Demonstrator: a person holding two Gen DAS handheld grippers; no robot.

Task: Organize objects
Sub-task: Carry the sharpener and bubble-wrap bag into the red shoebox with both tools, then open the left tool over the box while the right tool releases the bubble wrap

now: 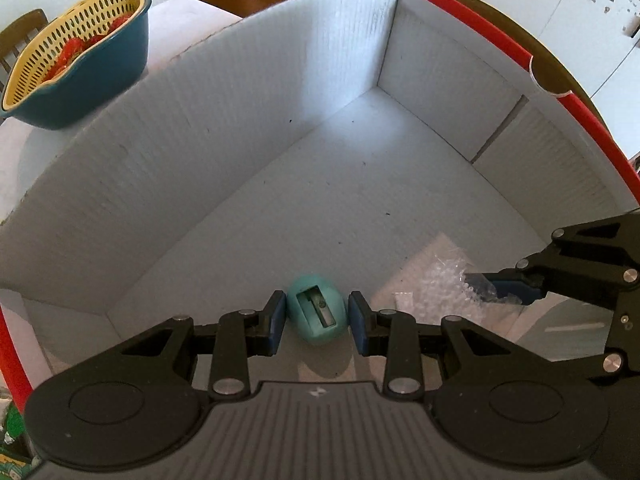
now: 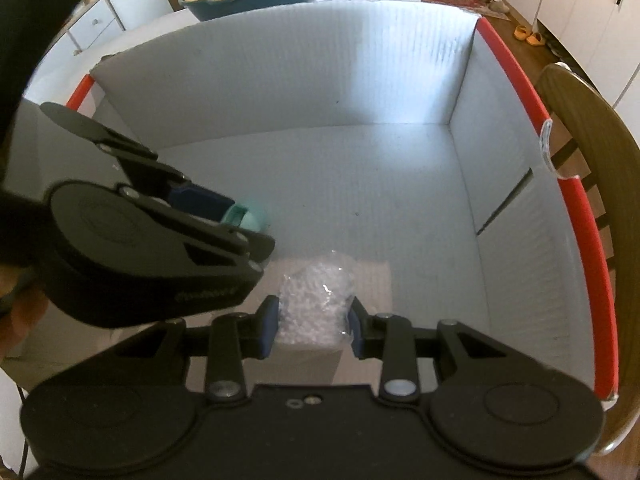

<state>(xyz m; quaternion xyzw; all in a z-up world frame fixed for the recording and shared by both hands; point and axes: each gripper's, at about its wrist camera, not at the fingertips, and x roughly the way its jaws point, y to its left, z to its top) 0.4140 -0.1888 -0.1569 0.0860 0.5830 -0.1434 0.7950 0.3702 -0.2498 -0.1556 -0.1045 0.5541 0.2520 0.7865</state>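
Observation:
A teal egg-shaped pencil sharpener [image 1: 318, 314] sits between the pads of my left gripper [image 1: 317, 322], low inside a white corrugated box [image 1: 224, 168]. The pads stand close on both sides with thin gaps, so the grip is unclear. The sharpener shows partly in the right wrist view [image 2: 252, 216] behind the left gripper [image 2: 236, 220]. My right gripper [image 2: 313, 322] straddles a clear bag of small white beads [image 2: 316, 300], pads at its sides. The bag also shows in the left wrist view [image 1: 444, 284], with the right gripper [image 1: 496, 286] on it.
The box has red-edged rims [image 1: 472, 16] and a white sheet [image 2: 372, 280] on its floor under the bag. A blue bowl with a yellow colander [image 1: 76, 52] holding red items stands behind the box. A wooden chair [image 2: 576, 128] stands at the right.

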